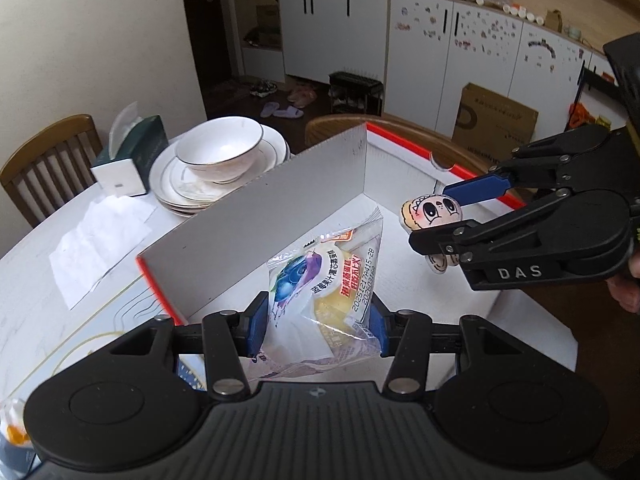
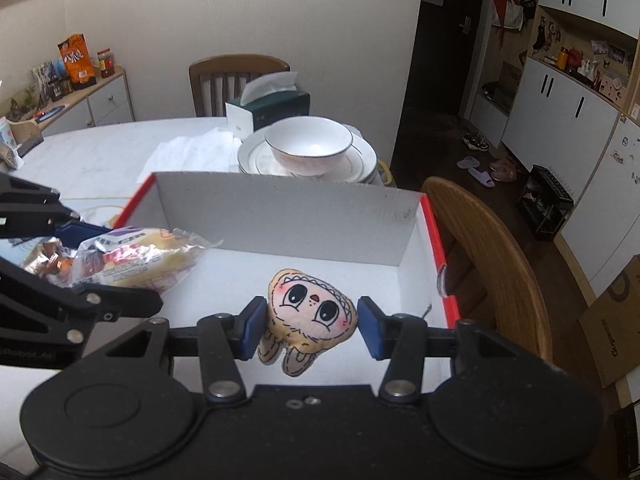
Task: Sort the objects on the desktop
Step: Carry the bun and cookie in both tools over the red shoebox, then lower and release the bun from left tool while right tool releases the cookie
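Box (image 2: 280, 216) empty; snack packet (image 1: 320, 292) and plush toy (image 2: 314, 312) held above.

You are seeing "DAS" in pale raised letters on the black right gripper (image 1: 440, 216), at the right of the left wrist view. The clear plastic snack packet (image 1: 324, 292), at lower centre, is showing a printed code beginning "2025121", ending "-28"; its Chinese print is not legible to me.
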A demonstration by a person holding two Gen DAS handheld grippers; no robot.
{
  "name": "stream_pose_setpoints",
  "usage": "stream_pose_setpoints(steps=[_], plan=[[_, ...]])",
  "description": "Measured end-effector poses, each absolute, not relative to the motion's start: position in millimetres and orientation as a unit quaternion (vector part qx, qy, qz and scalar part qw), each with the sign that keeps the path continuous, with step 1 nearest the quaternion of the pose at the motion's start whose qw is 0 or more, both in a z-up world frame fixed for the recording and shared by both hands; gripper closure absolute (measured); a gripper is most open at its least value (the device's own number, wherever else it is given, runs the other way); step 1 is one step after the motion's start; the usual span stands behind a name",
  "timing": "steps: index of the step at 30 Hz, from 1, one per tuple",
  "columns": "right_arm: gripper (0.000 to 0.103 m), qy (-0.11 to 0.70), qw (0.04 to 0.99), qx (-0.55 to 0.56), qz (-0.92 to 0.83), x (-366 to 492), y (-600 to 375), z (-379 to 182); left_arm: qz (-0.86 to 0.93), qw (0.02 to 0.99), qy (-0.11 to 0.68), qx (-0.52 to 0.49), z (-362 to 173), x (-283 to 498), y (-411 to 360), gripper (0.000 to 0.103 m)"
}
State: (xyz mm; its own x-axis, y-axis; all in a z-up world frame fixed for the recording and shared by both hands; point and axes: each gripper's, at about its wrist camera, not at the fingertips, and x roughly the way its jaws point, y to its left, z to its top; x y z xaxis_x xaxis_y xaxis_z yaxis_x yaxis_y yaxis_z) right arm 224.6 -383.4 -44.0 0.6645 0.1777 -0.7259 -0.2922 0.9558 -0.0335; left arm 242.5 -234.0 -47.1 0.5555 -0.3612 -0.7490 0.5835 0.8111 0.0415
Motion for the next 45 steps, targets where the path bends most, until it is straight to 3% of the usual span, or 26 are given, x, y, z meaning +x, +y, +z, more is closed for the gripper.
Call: stream_pose_setpoints(steps=[19,45], plan=[[0.055,0.446,0.878,-0.106,0.139,263,-390,-82,-0.265,0.828,0.451,0.205,-100,294,-268,0.055],[0.054,0.531,0.814,-0.161,0.171,299,-376,-116,-0.275,0.776,0.512,0.244,-124,312,-288,0.054]])
